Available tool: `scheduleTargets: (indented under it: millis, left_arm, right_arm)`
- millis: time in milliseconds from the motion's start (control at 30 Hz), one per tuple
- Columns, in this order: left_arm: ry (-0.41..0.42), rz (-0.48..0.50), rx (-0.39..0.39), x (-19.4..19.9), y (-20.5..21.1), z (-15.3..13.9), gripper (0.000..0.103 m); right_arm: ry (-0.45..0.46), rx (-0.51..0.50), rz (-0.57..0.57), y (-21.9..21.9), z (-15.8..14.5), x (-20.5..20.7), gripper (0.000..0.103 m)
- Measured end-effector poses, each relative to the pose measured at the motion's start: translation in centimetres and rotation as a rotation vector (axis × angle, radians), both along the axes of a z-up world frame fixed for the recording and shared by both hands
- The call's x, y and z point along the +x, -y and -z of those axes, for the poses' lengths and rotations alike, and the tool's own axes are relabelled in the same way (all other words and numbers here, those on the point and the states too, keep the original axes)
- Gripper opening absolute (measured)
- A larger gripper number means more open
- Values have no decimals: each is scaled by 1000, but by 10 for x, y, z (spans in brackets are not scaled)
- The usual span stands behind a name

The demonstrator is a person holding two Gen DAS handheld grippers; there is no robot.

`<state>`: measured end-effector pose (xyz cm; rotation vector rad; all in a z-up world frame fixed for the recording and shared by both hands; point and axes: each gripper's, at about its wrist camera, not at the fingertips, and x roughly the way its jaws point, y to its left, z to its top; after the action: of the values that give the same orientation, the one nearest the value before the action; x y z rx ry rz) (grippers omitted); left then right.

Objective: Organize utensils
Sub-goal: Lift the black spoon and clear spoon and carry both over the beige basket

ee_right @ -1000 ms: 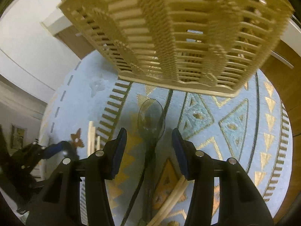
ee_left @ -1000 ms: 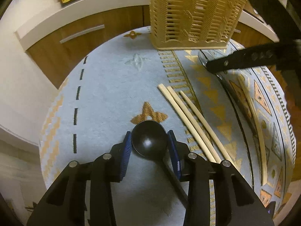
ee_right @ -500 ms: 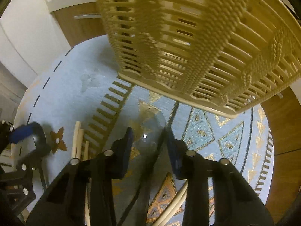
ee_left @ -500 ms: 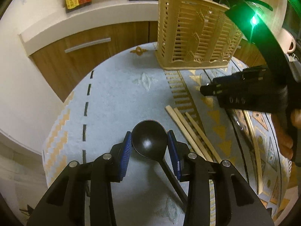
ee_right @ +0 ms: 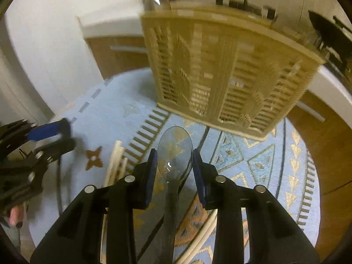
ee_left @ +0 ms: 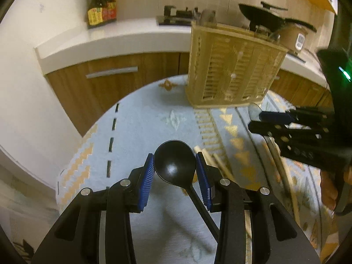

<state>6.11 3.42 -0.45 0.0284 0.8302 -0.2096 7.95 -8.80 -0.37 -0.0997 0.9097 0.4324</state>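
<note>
My left gripper (ee_left: 175, 170) is shut on the bowl of a black spoon (ee_left: 175, 161) and holds it above the blue patterned cloth. My right gripper (ee_right: 175, 164) is shut on a clear plastic spoon (ee_right: 175, 151), lifted in front of the tan slotted utensil basket (ee_right: 224, 72). The basket (ee_left: 233, 66) stands upright at the far side of the table. Several pale wooden chopsticks (ee_right: 115, 162) lie on the cloth between the grippers; they also show in the left wrist view (ee_left: 211, 157). The right gripper shows in the left wrist view (ee_left: 259, 121), the left gripper in the right wrist view (ee_right: 63, 132).
The round table's cloth (ee_left: 140, 118) ends at a curved edge close to the wooden cabinets (ee_left: 114, 77). A white counter (ee_left: 123, 37) behind carries sauce bottles (ee_left: 101, 4), a black wok (ee_left: 261, 17) and a stove. More chopsticks (ee_right: 204, 233) lie under the right gripper.
Both grippers have risen and tilted up with their spoons. The right gripper closed on the clear spoon, and the basket's top rim and counter came into view.
</note>
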Motion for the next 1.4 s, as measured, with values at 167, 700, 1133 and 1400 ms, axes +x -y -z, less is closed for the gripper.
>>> scheduleTargets:
  millis: [167, 700, 1133, 1400]
  left_arm:
    - [89, 15, -32, -8, 6, -23, 36]
    - [440, 51, 33, 29, 60, -147, 36]
    - [625, 31, 131, 91, 118, -159, 36]
    - [660, -8, 114, 126, 131, -132, 36]
  right_arm:
    - [107, 170, 1, 36, -17, -31, 29]
    - [430, 398, 92, 97, -140, -16, 29]
    - [640, 330, 271, 122, -177, 58, 29]
    - [703, 270, 367, 129, -148, 84, 29]
